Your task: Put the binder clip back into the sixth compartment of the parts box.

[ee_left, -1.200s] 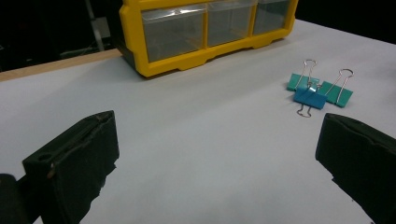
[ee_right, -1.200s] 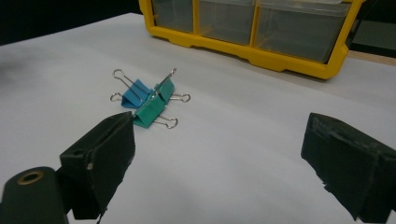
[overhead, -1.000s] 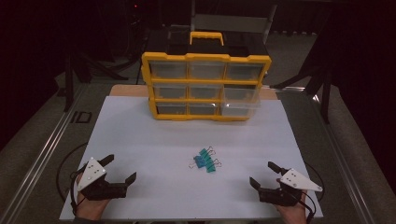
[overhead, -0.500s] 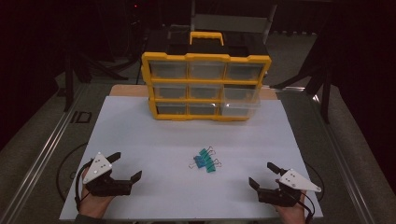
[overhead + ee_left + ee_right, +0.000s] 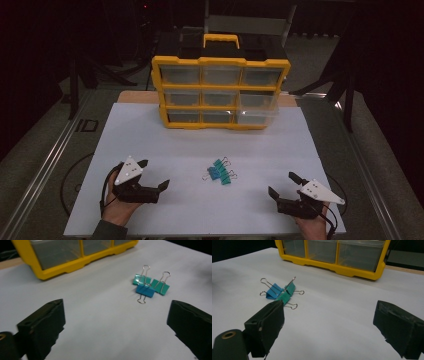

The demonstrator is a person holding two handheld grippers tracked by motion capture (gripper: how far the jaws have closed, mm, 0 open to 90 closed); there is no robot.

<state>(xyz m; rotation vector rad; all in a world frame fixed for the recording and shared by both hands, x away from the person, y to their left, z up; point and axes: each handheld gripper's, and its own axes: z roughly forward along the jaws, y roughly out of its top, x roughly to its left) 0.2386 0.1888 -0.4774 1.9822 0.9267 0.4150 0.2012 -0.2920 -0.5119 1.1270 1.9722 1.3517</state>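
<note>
Approach stage: my left gripper point(image 5: 152, 176) and right gripper point(image 5: 281, 187) sit spread and empty, flanking the binder clips point(image 5: 219, 170); next, I judge, one must close in on a clip.

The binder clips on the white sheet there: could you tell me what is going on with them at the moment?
A person holds a two-jaw tool in each hand over the white sheet. Three binder clips, two teal and one blue, lie in a small touching cluster mid-sheet, untouched. The left tool and the right tool sit at either side of them, both with jaws wide open and holding nothing. A yellow drawer organizer stands at the far edge, one lower right drawer pulled out somewhat.
</note>
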